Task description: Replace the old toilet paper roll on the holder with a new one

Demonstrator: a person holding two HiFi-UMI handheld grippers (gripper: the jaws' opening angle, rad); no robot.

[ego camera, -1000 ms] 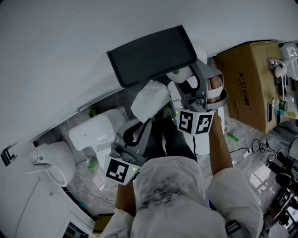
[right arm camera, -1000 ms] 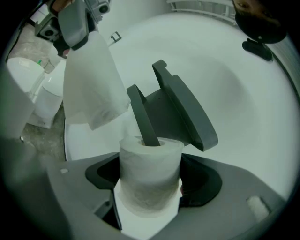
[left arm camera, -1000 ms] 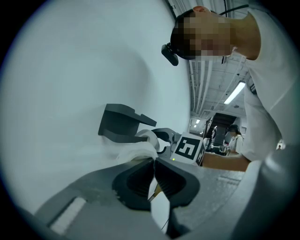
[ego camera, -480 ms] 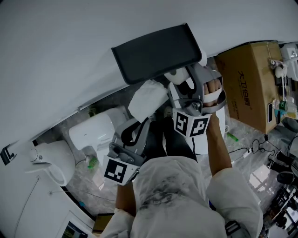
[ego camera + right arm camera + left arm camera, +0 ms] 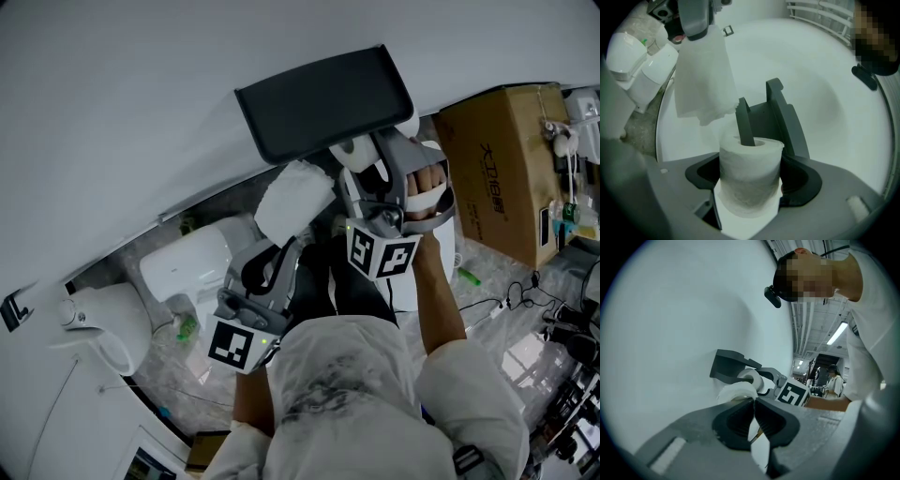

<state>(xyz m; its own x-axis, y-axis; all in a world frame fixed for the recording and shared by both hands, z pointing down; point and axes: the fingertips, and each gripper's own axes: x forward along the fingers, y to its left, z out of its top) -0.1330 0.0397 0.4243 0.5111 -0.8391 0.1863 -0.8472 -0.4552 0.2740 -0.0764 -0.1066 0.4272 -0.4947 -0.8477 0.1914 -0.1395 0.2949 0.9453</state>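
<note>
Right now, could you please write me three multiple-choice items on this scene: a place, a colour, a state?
1. Where is the toilet paper roll? A) between the right gripper's jaws B) in a basket C) on a shelf
2. What colour is the holder? A) red B) dark grey C) yellow
3. How is the left gripper? A) wide open B) shut on the paper sheet C) hidden
Answers: 1 A, its pads press it; 2 B, dark against the white wall; 3 B, the sheet hangs from its closed jaws.

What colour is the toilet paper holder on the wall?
Dark grey holder, clearest in head view.
</note>
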